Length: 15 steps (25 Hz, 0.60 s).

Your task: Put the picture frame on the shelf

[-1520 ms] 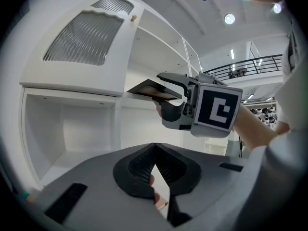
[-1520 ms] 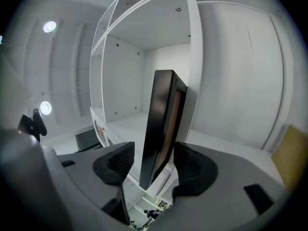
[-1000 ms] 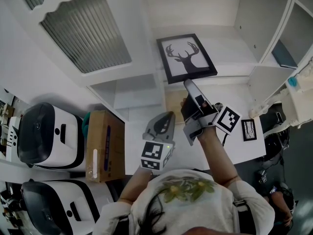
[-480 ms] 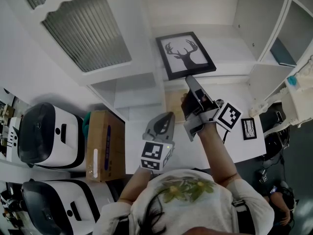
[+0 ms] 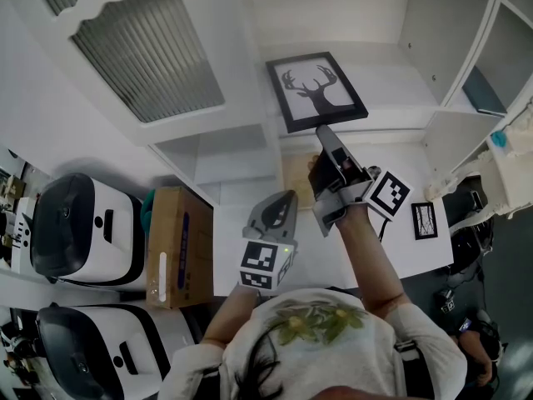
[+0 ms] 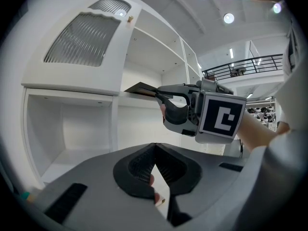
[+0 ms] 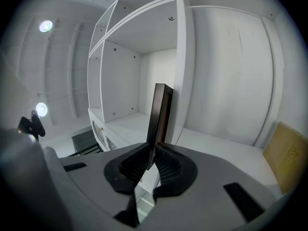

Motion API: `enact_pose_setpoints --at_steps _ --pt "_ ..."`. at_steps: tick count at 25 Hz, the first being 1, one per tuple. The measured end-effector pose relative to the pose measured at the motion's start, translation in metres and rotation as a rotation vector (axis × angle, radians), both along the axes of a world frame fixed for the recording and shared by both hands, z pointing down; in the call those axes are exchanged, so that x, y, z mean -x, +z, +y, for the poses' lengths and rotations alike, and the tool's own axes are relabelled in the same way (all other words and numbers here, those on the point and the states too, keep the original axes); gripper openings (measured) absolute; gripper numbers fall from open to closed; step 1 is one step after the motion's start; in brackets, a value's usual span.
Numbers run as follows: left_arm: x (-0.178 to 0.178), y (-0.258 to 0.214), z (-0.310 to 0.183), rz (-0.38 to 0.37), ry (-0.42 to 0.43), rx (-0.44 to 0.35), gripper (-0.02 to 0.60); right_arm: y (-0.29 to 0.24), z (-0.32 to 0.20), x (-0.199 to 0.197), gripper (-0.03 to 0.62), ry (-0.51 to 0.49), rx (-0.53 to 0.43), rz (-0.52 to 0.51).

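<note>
White shelf unit [image 5: 416, 32], open compartments, pale walls all round. Right gripper [image 5: 321, 132] raised to it, jaws just been closing, now pinched on near edge of black picture frame [image 5: 316, 92]. Deer silhouette print shows on frame. Frame in middle compartment; whether it rests on board unclear. Left gripper [image 5: 286, 198] lower, nearer person, jaws together, nothing between. Cardboard box [image 5: 177, 248] far left. Small framed picture [image 5: 423, 220] right, on white desk.
</note>
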<state>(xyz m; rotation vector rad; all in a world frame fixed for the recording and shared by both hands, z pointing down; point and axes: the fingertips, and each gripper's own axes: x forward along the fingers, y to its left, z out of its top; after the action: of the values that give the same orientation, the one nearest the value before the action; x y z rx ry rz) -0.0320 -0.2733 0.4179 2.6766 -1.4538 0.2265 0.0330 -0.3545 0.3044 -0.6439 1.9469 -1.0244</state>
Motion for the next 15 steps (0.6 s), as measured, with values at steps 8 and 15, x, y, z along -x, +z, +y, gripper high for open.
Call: enact_pose_setpoints --at_steps 8,15 --pt "-0.002 0.001 -0.006 -0.003 -0.005 0.006 0.028 -0.002 -0.009 -0.001 0.054 -0.002 0.001 0.0" --pt "-0.001 0.001 -0.009 -0.002 -0.007 0.008 0.028 -0.002 -0.016 0.001 0.054 0.0 -0.001 0.009"
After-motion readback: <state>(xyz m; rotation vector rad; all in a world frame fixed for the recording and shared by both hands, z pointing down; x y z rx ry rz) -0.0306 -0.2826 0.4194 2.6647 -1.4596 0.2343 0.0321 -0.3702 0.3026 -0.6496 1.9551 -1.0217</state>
